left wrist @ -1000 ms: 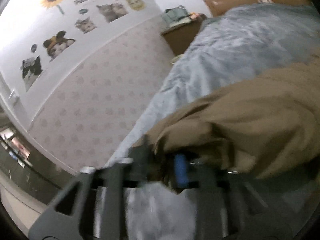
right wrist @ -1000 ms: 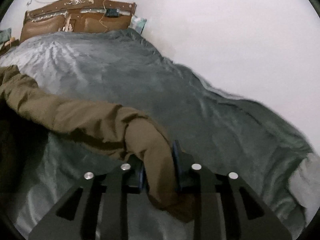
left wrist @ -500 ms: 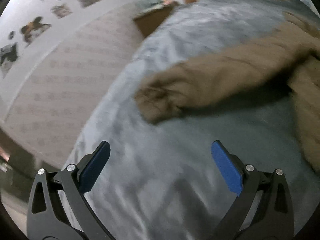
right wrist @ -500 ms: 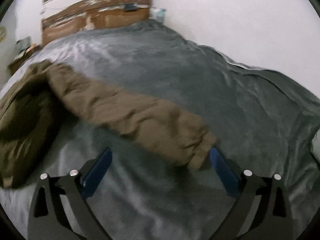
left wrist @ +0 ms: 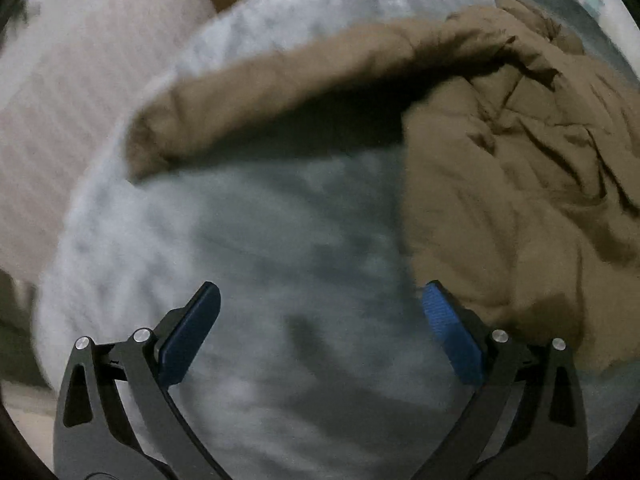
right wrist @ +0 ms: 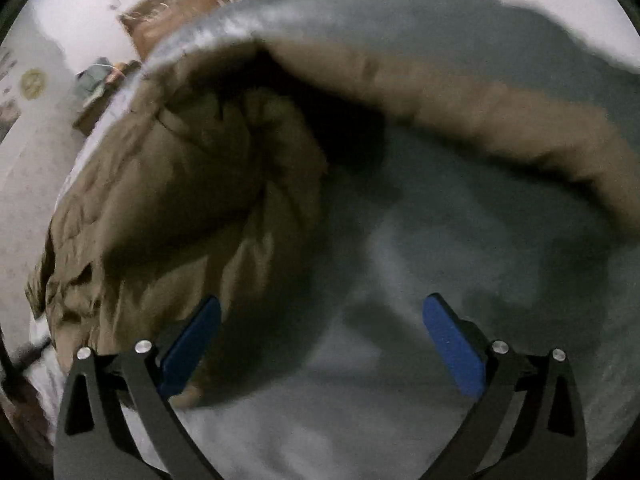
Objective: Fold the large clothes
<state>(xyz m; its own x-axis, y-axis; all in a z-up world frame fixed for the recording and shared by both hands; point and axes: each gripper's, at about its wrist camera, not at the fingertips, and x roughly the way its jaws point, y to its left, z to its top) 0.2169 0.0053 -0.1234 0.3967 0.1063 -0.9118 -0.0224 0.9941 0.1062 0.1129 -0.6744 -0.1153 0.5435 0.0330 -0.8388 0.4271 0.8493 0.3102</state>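
Blue-padded, our left gripper [left wrist: 320,300] and right gripper [right wrist: 322,312] are spread wide with nothing between the pads, over the grey fleece bedspread [left wrist: 260,260]; beyond, the crumpled brown padded coat [left wrist: 520,160] lies on it, sleeves outstretched.

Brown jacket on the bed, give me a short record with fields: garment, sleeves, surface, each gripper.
garment: brown jacket, rumpled, not yet folded
sleeves: one sleeve stretched out to each side
surface: grey blanket on the bed
left gripper: open, nothing between the pads
right gripper: jaws opening, nothing between the pads
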